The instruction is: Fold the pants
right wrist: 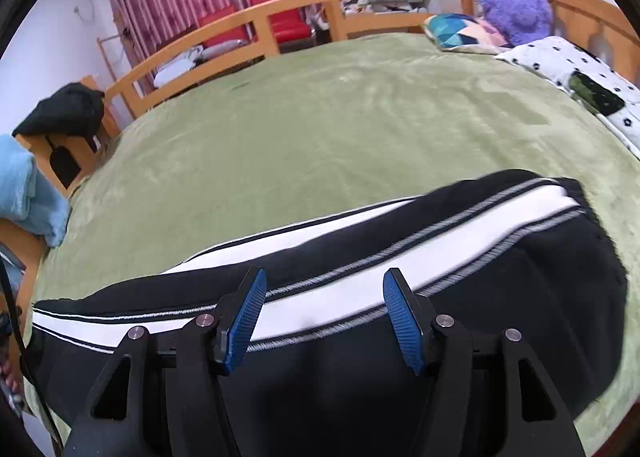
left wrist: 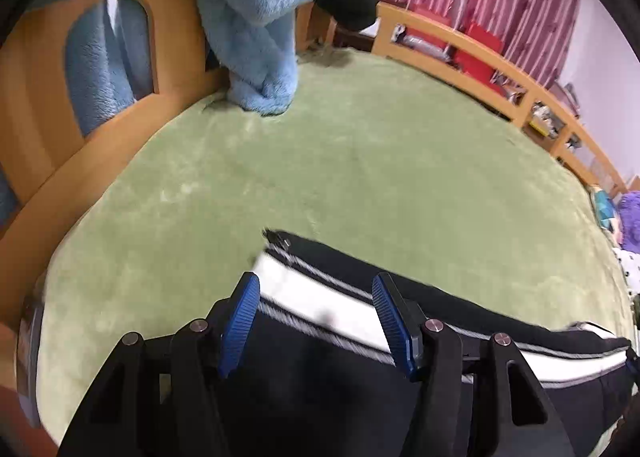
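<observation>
One green bed (right wrist: 320, 125) fills the view; one pair of black, white-striped pants (right wrist: 360, 257) lies at six o'clock. Two tools, left tool (left wrist: 316, 321) and right tool (right wrist: 324, 317), both spread apart, gripping nothing.

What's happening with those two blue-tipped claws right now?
Left gripper open, right gripper open, nothing held. Black pants with white side stripes lie folded on green fleece blanket. Nothing in the way.

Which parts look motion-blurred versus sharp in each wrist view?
Left wrist: pants stripe smeared, left hand-held gripper crisp, fisheye bends the bed rail. Right wrist: pants edge blurred, right hand-held gripper sharp.
</observation>
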